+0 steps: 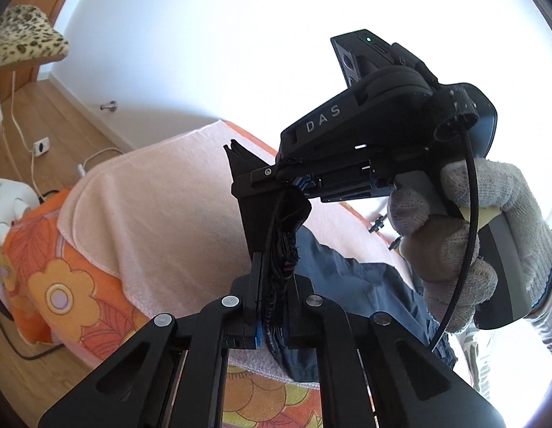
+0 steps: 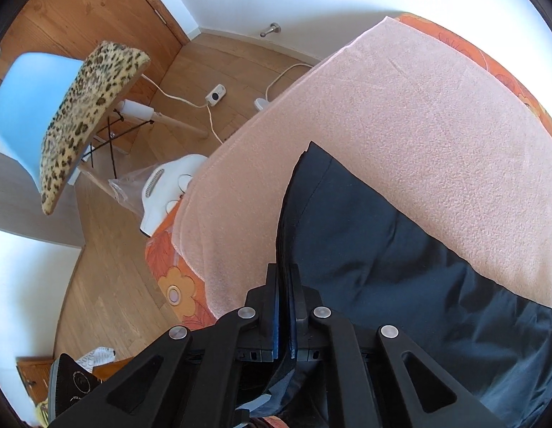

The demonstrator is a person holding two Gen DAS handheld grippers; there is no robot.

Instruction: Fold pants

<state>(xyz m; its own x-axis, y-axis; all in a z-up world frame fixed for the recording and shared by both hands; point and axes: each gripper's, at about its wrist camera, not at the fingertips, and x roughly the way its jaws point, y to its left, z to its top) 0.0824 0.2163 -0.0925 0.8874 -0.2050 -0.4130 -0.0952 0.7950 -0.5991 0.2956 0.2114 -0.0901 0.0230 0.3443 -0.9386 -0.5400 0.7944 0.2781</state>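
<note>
On the pink towel (image 2: 418,114) that covers the orange flowered surface (image 1: 62,274), the dark blue pants (image 2: 400,249) lie spread toward the near right, one edge lifted off the cloth. The left gripper (image 1: 272,278) is clenched on a bunched, frayed strip of that fabric, and the right gripper (image 2: 283,303) pinches a folded edge between its closed blue pads; in the left wrist view it hangs just beyond, held by a gloved hand (image 1: 482,235). Farther left, on the wooden floor (image 2: 108,267), stand a blue chair (image 2: 22,107) with a leopard-print cushion (image 2: 83,114) and a white appliance (image 2: 169,189).
</note>
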